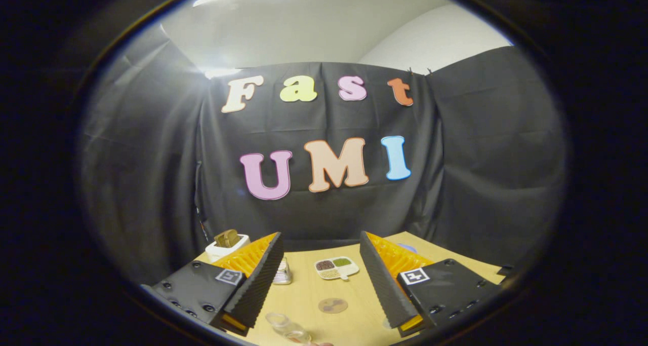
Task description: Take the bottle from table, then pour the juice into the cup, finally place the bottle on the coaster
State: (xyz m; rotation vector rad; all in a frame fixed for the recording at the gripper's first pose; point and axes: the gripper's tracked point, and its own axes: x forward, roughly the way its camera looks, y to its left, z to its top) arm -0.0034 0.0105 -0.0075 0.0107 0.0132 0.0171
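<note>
Claw (321,280) is spread wide, my 2 fingers well apart, gripping nothing. It sits above the wooden table (354,325) and looks forward along it toward the booth wall.

Gripper view: between my fingers, down at the near edge of the table, lies something clear, glassy (287,328). It looks like the bottle or the cup, but I cannot tell which, since it is small and partly cut off. It touches neither finger.

Just ahead of that, also between the fingers, a round flat coaster (332,305) lies on the bare wood, brownish with a faint pattern. Nothing stands on it.

Beyond the coaster is a small white divided dish (336,268) with 4 compartments holding dark, green and pale grainy fillings. It sits flat, well apart from the coaster.

Just beside my left finger, close to its inner face, is a small ribbed silvery object (282,274), partly hidden by the finger, so I cannot tell what it is.

Beyond the left finger, at the far left corner of the table, a white holder (226,246) carries a brown block. Beyond the right finger a bluish patch (406,246) shows on the table, mostly hidden.
</note>
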